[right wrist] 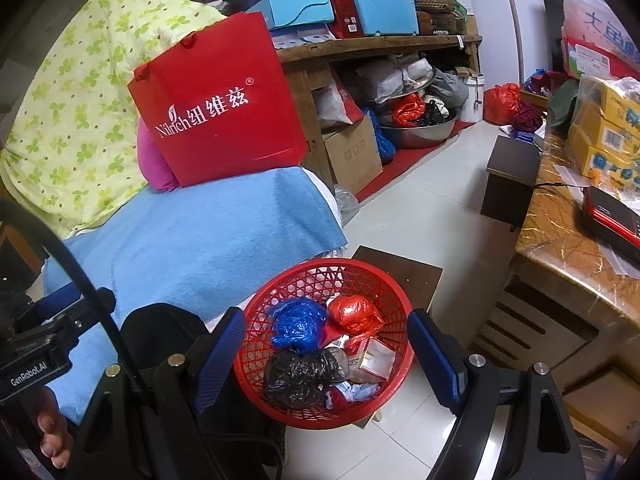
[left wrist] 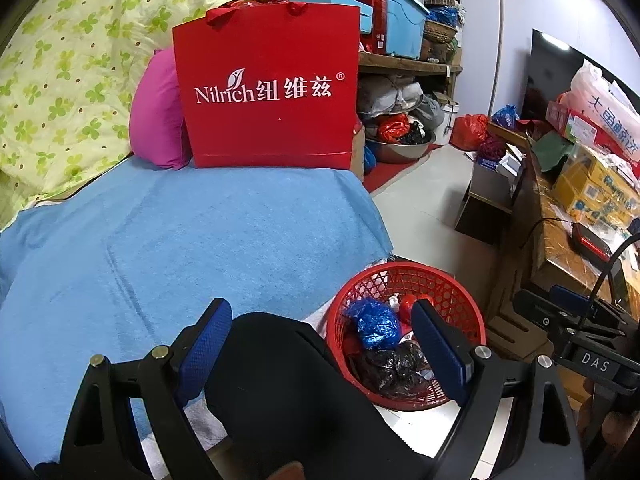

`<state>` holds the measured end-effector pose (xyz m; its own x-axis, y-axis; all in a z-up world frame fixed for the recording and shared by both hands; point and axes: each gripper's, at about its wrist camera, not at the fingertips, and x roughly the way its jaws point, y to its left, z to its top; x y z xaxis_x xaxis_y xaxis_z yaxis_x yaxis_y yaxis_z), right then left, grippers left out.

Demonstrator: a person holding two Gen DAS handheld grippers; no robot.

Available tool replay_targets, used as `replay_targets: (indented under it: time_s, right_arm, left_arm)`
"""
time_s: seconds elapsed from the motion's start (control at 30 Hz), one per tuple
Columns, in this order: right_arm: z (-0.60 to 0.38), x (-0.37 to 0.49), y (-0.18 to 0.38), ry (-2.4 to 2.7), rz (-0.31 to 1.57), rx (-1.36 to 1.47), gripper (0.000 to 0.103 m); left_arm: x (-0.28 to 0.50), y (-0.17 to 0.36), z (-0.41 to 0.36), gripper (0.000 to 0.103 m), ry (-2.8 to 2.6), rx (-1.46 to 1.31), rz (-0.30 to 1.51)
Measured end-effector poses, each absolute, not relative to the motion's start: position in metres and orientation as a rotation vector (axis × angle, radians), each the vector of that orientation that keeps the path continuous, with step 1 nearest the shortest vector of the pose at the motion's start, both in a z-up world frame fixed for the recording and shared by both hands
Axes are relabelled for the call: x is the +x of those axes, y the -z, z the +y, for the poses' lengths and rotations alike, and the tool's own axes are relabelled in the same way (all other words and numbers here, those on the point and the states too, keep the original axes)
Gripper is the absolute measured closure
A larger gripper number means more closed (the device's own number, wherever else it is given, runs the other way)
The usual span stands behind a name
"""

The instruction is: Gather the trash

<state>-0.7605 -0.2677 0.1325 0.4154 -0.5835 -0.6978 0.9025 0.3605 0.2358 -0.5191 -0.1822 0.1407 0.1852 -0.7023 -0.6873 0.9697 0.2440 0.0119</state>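
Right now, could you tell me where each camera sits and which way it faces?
Left wrist: on the left gripper, open, angled down over the blue blanket toward the red paper bag; the right gripper shows at the edge.
Right wrist: on the right gripper, open, above the red basket.
Both share basket, bag, blanket.

**A cluttered bedroom in a home**

A flowered quilt (left wrist: 68, 80) and blue blanket (left wrist: 180, 240) are covering a bed, wooden shelves (right wrist: 372, 46) are holding storage boxes and bundles, and a television (left wrist: 550, 76) is standing on a crowded cabinet.
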Motion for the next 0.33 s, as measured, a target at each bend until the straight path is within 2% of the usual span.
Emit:
replay_targets:
  time_s: [0.33]
  right_arm:
    - [-0.269, -0.761, -0.129, 1.033, 0.577, 0.668, 0.018]
  left_arm:
    - [-0.531, -0.141, -0.182, 0.012, 1.306, 0.526, 0.603]
